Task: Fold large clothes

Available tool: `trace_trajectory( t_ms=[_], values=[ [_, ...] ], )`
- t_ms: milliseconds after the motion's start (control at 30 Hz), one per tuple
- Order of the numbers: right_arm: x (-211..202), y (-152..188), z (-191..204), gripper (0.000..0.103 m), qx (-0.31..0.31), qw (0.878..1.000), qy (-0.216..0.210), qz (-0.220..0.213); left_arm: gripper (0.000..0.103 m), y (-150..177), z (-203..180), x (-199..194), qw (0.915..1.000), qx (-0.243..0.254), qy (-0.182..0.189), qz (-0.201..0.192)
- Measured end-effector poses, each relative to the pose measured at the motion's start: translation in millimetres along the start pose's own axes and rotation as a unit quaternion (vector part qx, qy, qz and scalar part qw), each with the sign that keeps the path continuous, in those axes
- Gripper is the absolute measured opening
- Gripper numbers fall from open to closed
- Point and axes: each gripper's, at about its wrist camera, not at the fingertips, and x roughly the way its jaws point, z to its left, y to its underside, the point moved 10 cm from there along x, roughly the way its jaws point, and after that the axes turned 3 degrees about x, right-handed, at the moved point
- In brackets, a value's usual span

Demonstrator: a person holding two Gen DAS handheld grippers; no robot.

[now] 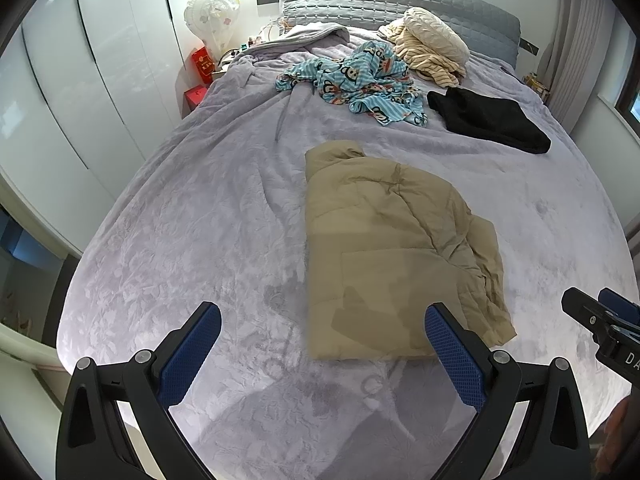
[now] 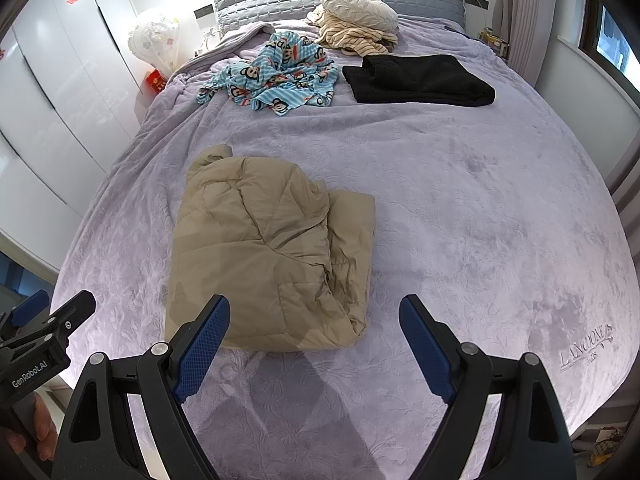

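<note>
Tan padded jacket (image 2: 264, 264) lies folded in bundle mid-bed (image 2: 480, 240), right edge still rumpled. Left hand-held gripper (image 1: 320, 356) and right hand-held gripper (image 2: 316, 344) hover at near edge, jaws apart, empty. Fold looks nearly finished. Next likely: tidy rumpled edge or fetch monkey-print garment (image 2: 276, 76).

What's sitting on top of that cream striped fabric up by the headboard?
A pale textured pillow rests on the cream striped fabric, covering its far part. Only the near folds show; what lies beneath the pillow is hidden.
</note>
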Motion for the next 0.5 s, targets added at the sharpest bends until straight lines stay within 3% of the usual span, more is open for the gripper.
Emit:
trace_trajectory(
  t_ms=[500],
  values=[
    [-0.4, 1.2, 1.0, 0.089, 0.002, 1.0, 0.001, 0.0, 0.102, -3.6, -1.7, 0.8, 1.0, -0.005, 0.005, 0.0]
  ],
)
